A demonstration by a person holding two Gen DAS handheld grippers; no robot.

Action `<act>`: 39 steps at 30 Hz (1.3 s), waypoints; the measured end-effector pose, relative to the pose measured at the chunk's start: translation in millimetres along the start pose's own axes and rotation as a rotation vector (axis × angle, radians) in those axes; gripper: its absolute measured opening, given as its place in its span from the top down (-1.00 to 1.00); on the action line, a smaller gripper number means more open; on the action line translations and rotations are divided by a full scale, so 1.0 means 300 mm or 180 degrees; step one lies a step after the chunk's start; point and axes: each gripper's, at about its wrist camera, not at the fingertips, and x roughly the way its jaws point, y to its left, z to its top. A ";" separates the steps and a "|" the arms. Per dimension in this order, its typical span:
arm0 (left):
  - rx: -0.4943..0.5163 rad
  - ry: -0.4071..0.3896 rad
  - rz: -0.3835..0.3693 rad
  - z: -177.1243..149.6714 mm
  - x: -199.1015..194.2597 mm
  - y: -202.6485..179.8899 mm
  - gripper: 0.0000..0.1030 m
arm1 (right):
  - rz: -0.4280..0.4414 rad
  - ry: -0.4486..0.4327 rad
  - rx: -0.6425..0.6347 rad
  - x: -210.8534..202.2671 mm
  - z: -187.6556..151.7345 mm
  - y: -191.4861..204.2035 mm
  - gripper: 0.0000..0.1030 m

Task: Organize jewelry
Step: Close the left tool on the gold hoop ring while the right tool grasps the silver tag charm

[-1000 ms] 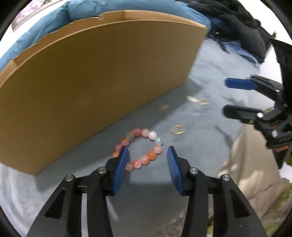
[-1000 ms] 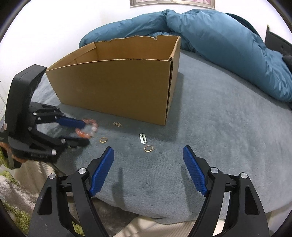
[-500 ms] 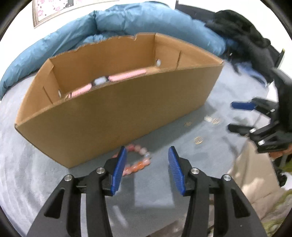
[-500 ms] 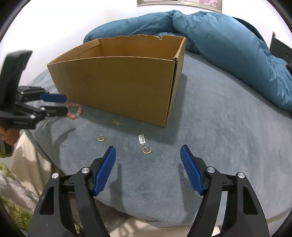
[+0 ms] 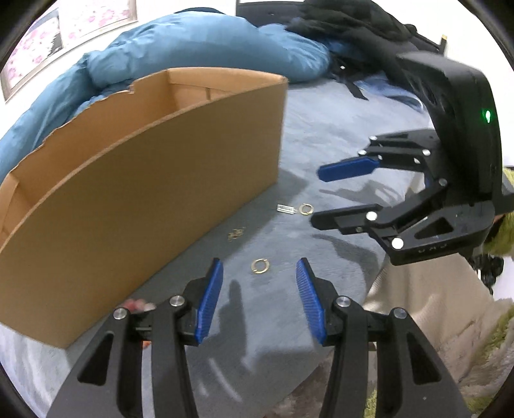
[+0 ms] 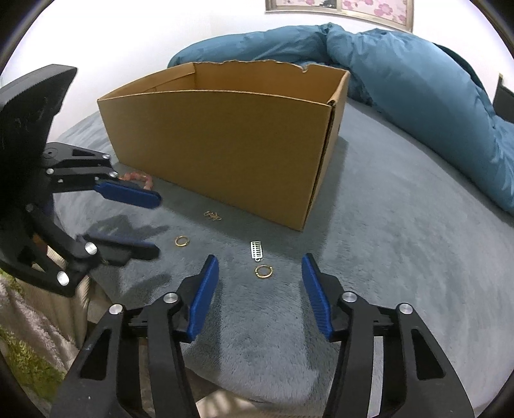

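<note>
My left gripper (image 5: pixel 261 297) is open and empty, low over the grey bed cover, with a gold ring (image 5: pixel 259 266) lying just ahead between its fingers. A pink bead bracelet (image 6: pixel 138 178) lies by the cardboard box (image 6: pixel 225 135), behind the left gripper (image 6: pixel 155 225); only a bit of the bracelet (image 5: pixel 138 304) shows in the left wrist view. My right gripper (image 6: pixel 261 291) has its jaws closing, and nothing is pressed between them. A second gold ring (image 6: pixel 264 271) and a silver comb-shaped piece (image 6: pixel 256 250) lie just ahead of it. A small gold charm (image 6: pixel 212 214) rests near the box's front wall.
The open cardboard box (image 5: pixel 144 180) stands on the bed, its near wall close to the jewelry. A blue duvet (image 6: pixel 417 83) is bunched behind it, and dark clothing (image 5: pixel 353 25) lies at the far side. The bed edge drops to a beige sheet (image 5: pixel 433 305) on the right.
The left gripper has swung right, away from the bracelet, and now faces a gold ring. The right gripper's jaws have narrowed a good deal; that hand has barely moved.
</note>
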 end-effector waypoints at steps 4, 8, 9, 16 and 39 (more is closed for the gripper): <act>0.0093 0.0026 -0.0017 -0.004 0.032 -0.001 0.22 | 0.0061 0.0017 -0.0156 0.012 0.001 0.008 0.23; 0.0115 0.0064 -0.0032 -0.004 0.063 0.003 0.37 | 0.0121 0.0022 -0.0277 0.021 -0.004 0.013 0.31; 0.0119 0.0072 -0.0038 -0.002 0.069 0.005 0.41 | 0.0130 0.0023 -0.0289 0.020 -0.009 0.013 0.34; 0.0144 0.0106 -0.0094 -0.002 0.094 0.014 0.52 | 0.0212 0.0058 -0.0354 0.035 -0.005 0.008 0.44; -0.0042 0.0183 -0.0208 -0.004 0.114 0.053 0.73 | 0.0377 0.0183 -0.0188 0.090 0.013 -0.065 0.67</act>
